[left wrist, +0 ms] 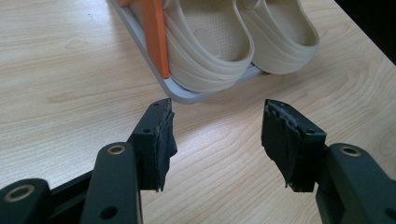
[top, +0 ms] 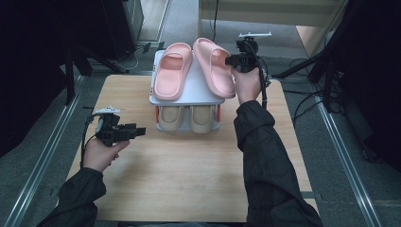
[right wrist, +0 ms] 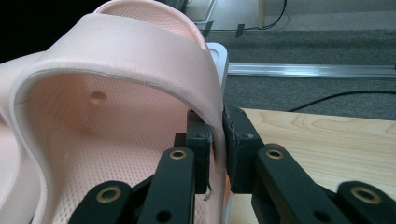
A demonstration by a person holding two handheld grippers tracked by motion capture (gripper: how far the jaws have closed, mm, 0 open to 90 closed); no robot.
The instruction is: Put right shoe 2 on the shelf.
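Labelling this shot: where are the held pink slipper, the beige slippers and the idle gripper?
held pink slipper (top: 213,64), high view, footbed.
beige slippers (left wrist: 219,44), left gripper view, heel of one.
left gripper (left wrist: 217,140), left gripper view, between its open jaws.

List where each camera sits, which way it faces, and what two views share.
High view: above the person's side, facing forward and down on the table and shoe rack; both forearms, hands and tongs show.
Left gripper view: rides the left tongs, open, facing the beige slippers on the lower shelf.
Right gripper view: rides the right tongs, shut on the pink slipper strap.
Shared: high and right gripper views both show that pink slipper.
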